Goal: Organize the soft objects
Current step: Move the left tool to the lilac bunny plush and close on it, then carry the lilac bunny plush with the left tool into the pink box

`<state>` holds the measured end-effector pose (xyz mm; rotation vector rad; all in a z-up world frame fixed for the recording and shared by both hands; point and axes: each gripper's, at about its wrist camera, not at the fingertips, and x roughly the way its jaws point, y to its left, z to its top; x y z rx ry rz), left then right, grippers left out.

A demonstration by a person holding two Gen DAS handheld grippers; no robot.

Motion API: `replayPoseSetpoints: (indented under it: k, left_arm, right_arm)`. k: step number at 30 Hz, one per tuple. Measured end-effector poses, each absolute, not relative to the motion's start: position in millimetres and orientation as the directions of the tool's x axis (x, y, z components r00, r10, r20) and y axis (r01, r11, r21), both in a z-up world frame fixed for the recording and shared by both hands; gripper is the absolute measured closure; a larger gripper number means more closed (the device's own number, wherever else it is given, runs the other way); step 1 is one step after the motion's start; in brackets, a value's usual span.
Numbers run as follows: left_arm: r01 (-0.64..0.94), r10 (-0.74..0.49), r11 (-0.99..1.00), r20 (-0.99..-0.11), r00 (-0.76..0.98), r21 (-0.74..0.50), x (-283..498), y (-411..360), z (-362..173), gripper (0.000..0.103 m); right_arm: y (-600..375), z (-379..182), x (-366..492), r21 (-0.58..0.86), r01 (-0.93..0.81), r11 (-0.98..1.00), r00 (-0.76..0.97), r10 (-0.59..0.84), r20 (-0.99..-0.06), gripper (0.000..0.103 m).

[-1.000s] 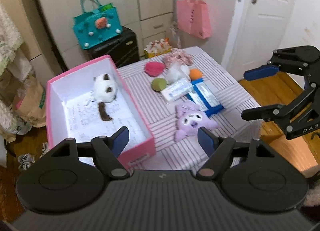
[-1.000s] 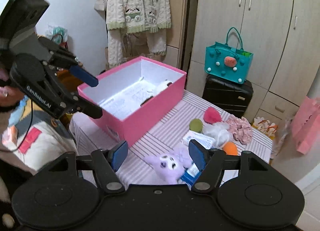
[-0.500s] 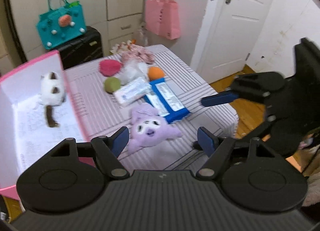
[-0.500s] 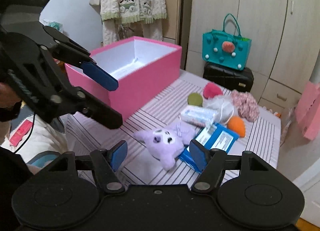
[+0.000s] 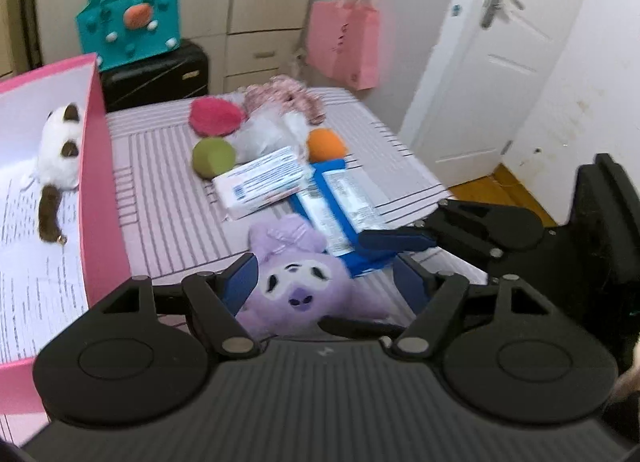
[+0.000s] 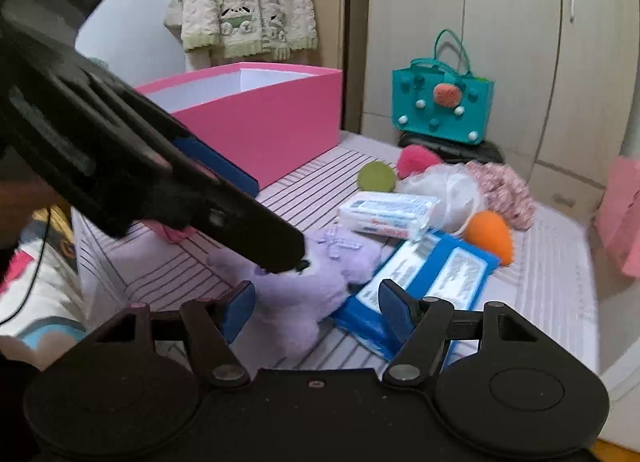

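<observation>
A purple plush toy [image 5: 298,286] lies on the striped table, between the open fingers of my left gripper [image 5: 326,286]. It also shows in the right wrist view [image 6: 304,290], between the open fingers of my right gripper [image 6: 314,308]. Both grippers close in on it from opposite sides. The pink box [image 5: 98,190] at the left holds a white and brown plush [image 5: 60,150]. Behind the purple toy lie a blue wipes pack [image 5: 340,210], a white pack [image 5: 264,182], a green ball [image 5: 213,156], an orange ball [image 5: 326,144], a pink puff [image 5: 216,118] and a white mesh puff [image 5: 268,132].
A teal bag [image 5: 128,28] sits on a black suitcase [image 5: 156,74] behind the table. A pink bag [image 5: 344,46] hangs by the white door [image 5: 500,42]. A floral fabric bundle [image 5: 288,96] lies at the table's far edge. Wooden floor shows at the right.
Both grippers have moved down and in toward the purple plush, which now lies between their open fingers. The left view has swung from the box toward the table's middle.
</observation>
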<state>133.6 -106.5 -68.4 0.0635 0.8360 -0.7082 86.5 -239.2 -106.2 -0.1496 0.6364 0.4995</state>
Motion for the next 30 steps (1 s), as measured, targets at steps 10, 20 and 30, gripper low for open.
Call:
replayPoseSetpoints:
  k: [10, 20, 30]
  left_arm:
    - [0.538, -0.464, 0.828, -0.729, 0.502, -0.157, 130, -120, -100, 0.035]
    - [0.528, -0.506, 0.819, -0.719, 0.477, -0.226, 137, -115, -109, 0.031]
    - [0.486, -0.541, 0.822, -0.674, 0.503, -0.297, 143, -110, -116, 0.022]
  right_arm:
    - [-231, -122, 91, 0.049, -0.461, 0.886, 0.702, 0.398, -0.590, 0.036]
    - [-249, -127, 84, 0.108, -0.440, 0.891, 0.718, 0.422, -0.554, 0.058]
    - [-252, -128, 84, 0.114, -0.445, 0.888, 0.717, 0.430, -0.549, 0.062]
